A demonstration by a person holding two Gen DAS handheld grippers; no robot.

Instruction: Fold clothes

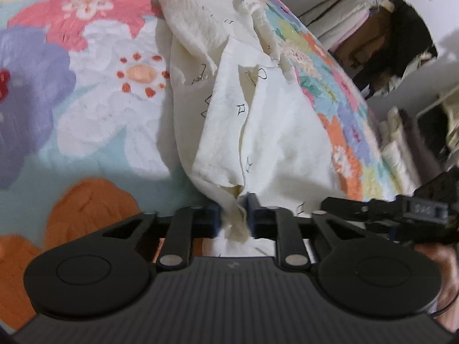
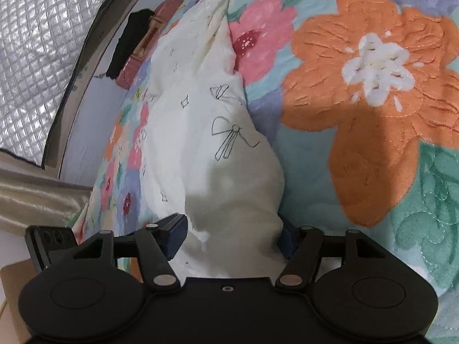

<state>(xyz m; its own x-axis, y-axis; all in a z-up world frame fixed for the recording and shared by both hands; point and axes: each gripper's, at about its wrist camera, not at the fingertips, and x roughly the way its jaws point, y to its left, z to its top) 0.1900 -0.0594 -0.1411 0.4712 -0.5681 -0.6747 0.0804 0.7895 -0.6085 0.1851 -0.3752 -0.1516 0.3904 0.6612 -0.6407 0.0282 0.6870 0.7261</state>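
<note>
Garment (image 1: 258,132) (cream, bow-printed) ran straight ahead from both grippers along the floral quilt (image 1: 94,120); left gripper (image 1: 233,218) pinched a bunched edge, right gripper (image 2: 233,229) stood wider around thick cloth, grip uncertain.

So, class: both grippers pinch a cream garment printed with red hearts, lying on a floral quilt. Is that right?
Not quite. The left gripper and right gripper do hold the cream garment on the floral quilt, but the right wrist view shows black outlined bows, not red hearts.
</note>
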